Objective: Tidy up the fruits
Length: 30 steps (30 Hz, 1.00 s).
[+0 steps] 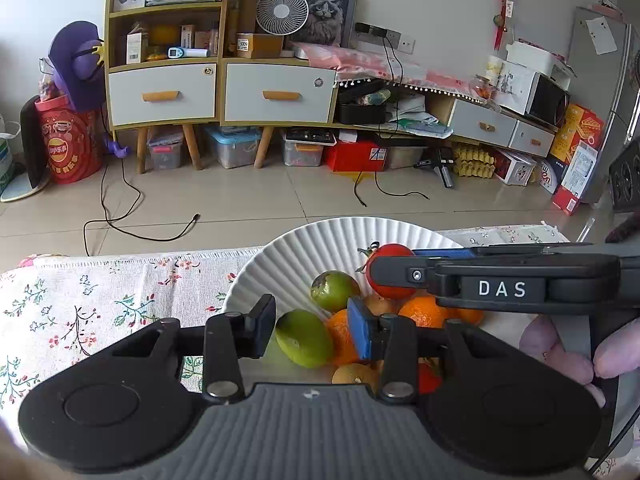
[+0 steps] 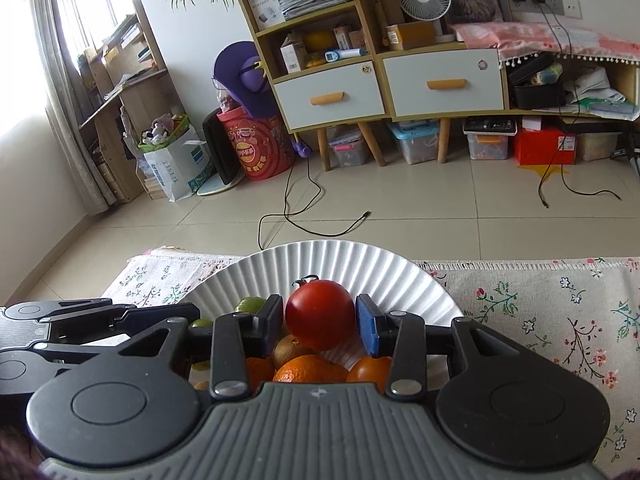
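Observation:
A white ribbed plate on the floral tablecloth holds a pile of fruit: two green mangoes, oranges, kiwis and a red tomato. My left gripper is open, its fingers on either side of the near green mango. My right gripper has its pads close on both sides of the red tomato on top of the pile; a small gap shows at the right pad. The right gripper also crosses the left wrist view.
The table with the floral cloth extends left and right of the plate. Beyond its far edge is tiled floor with black cables, and cabinets with drawers against the wall.

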{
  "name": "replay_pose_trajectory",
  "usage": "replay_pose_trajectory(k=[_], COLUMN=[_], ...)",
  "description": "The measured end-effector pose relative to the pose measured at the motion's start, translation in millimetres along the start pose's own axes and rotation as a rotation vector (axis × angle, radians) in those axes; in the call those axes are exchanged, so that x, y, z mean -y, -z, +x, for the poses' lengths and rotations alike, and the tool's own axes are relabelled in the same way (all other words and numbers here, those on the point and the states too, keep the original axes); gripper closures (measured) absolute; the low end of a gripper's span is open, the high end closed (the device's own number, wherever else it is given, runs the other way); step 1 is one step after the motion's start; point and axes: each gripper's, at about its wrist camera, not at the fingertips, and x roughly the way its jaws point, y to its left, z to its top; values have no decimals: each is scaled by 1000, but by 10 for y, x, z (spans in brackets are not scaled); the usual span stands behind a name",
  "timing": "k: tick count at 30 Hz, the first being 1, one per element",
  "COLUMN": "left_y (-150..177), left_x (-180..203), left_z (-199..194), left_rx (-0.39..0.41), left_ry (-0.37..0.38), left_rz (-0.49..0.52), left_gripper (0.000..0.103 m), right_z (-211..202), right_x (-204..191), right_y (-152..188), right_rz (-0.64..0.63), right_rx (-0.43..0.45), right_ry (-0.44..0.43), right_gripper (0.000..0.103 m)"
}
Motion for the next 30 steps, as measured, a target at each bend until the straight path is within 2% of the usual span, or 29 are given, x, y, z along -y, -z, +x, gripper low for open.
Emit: replay_pose_trajectory(k=[5,10,12,13,17,23,30], left_y=[5,22,27,28,59,126,215], left_x=[7,29,40,46,75,130,180], left_z=[-38,-115,-165,-191,-328,-530,-733], left_rx=[-4,-8,-8,-8,-18,-38,-55], left_ry=[-15,-28,-39,-47,-54,-87,-113], left_rz=[11,26,34,37,51,30,-13], left_gripper=[52,42,28,26,19,9,8], right_z=[-77,-192,-258,-290,-449,-704,-964], right_x=[-7,15,34,36,54,51,30], right_y=[-38,-74,-77,-78,-47,58,144], right_rz=[-10,-15,-13,-15,-22,-32,-4], right_rx=[3,12,15,15,14,1,12], right_ry=[3,27,41,48,70,108,124], right_gripper=[49,41,37,34,23,15,7])
